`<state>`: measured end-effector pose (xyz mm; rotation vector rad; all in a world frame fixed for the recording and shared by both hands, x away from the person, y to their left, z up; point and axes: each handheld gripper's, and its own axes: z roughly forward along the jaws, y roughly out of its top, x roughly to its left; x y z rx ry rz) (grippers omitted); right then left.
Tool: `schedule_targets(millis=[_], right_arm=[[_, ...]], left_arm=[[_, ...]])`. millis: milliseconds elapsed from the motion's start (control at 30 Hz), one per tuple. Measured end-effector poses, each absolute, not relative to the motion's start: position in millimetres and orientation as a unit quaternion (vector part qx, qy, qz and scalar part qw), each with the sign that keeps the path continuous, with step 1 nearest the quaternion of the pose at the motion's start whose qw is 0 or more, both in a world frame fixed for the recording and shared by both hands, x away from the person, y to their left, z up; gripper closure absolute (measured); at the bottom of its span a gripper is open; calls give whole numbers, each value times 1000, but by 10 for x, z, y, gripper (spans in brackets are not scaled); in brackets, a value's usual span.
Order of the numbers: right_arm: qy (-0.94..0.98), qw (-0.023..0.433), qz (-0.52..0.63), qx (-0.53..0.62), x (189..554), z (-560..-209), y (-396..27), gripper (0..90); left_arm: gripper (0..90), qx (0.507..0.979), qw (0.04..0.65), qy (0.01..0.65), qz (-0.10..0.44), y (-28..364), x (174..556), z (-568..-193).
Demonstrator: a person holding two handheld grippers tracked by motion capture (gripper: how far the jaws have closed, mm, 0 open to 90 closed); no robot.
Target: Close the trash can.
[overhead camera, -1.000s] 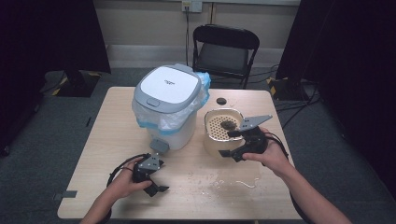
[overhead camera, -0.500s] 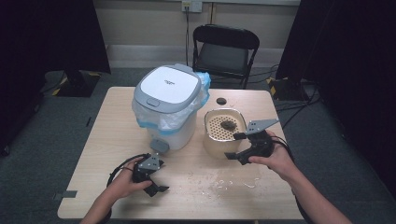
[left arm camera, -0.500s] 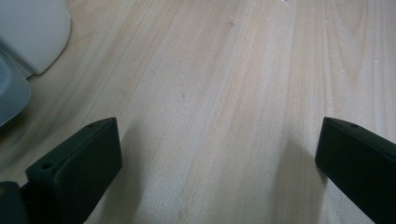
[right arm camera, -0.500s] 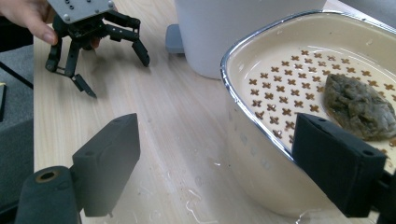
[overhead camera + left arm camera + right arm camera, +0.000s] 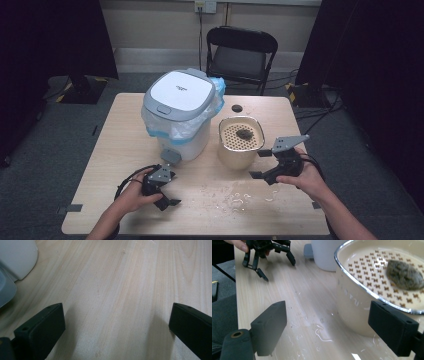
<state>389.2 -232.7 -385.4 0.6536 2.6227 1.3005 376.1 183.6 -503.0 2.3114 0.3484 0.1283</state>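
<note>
A cream pot (image 5: 240, 157) with a perforated insert stands right of centre, and a dark clump (image 5: 244, 134) lies in the insert. My right gripper (image 5: 259, 164) hovers just right of the pot, open, with nothing between its jaws. In the right gripper view the right gripper (image 5: 328, 332) faces the pot's wall (image 5: 354, 312), with the clump (image 5: 404, 271) above the rim. My left gripper (image 5: 171, 190) rests low near the front left, open. In the left gripper view the left gripper (image 5: 116, 322) stands wide over bare wood.
A white lidded bin (image 5: 180, 115) lined with a plastic bag stands left of the pot, its grey pedal (image 5: 170, 157) facing me. A small black disc (image 5: 236, 108) lies behind the pot. Wet specks (image 5: 237, 197) dot the table's front. A folding chair (image 5: 241, 52) stands beyond.
My right gripper has drawn away from the pot's side, moving right and toward the near edge, jaws unchanged. The left gripper has stayed put.
</note>
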Motion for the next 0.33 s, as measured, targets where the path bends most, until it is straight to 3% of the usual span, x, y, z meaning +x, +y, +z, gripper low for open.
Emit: schedule_targets(millis=[333], right_arm=[[873, 60, 432, 220, 3842, -3981, -2341, 147]], left_arm=[[0, 909, 390, 137, 51, 1835, 3761, -5030]])
